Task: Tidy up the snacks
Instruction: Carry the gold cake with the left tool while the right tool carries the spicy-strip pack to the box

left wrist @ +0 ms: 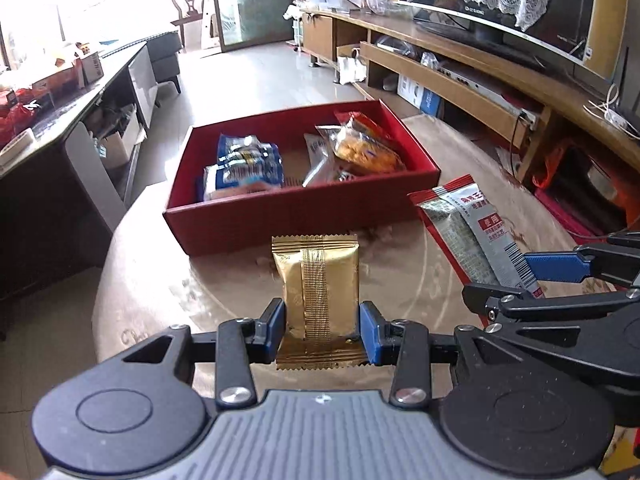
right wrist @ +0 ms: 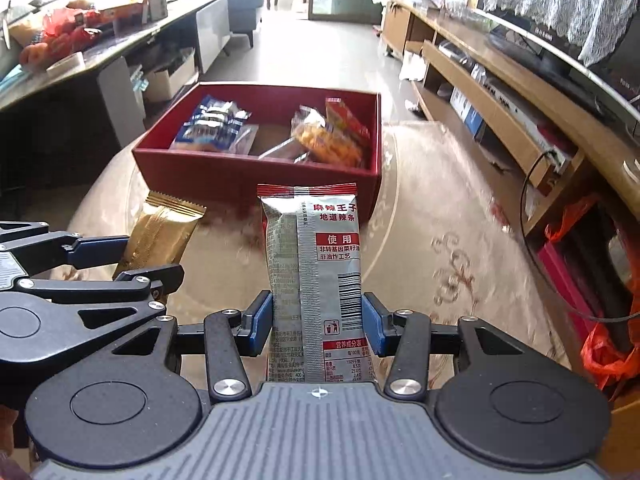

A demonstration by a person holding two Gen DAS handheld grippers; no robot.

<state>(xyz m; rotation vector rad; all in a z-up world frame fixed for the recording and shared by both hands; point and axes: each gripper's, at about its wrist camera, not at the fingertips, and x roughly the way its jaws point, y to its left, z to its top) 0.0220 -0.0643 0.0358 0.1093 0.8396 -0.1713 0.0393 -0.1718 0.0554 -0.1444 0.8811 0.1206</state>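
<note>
Snacks already sit in the red box (left wrist: 280, 224) at the far side of the bench (left wrist: 420, 292): blue packets (left wrist: 246, 166) left, an orange bag (left wrist: 366, 150) right. Our left gripper (left wrist: 322, 326) has its jaws clamped on a gold packet (left wrist: 318, 280), near the box's front wall. Our right gripper (right wrist: 316, 324) grips a silver-and-red spicy-strip packet (right wrist: 316, 248) (printed back facing us), held alongside.

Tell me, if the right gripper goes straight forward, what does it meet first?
Probably the near wall of the red box; the silver packet held by the right gripper would touch first, though depth is unclear.
</note>
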